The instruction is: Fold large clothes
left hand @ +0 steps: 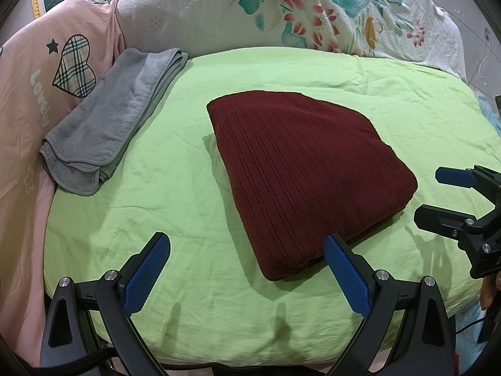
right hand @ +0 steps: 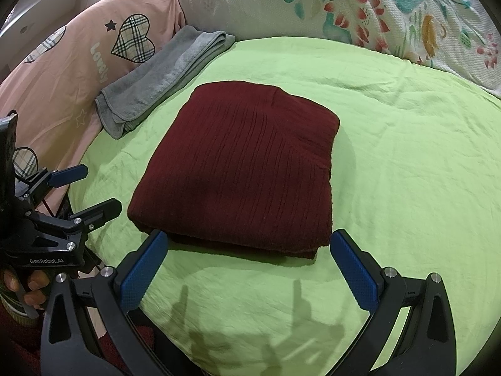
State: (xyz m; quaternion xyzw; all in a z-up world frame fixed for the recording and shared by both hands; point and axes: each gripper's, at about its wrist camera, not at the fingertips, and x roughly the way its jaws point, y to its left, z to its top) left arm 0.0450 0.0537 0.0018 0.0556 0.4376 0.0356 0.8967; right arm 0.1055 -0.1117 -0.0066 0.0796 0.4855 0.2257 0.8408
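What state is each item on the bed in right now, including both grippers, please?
Maroon ribbed sweater: folded into a compact stack, lying flat.
Grey towel: folded, lying beside the sweater, apart from it.
Green sheet: spread out, lightly wrinkled.
Left gripper: open, empty.
Right gripper: open, empty.

Lying on the green sheet (left hand: 313, 72): folded grey towel (left hand: 106, 122) at its left edge, leaning against the pink quilt (left hand: 37, 94); floral white cover (left hand: 281, 9) bordering behind
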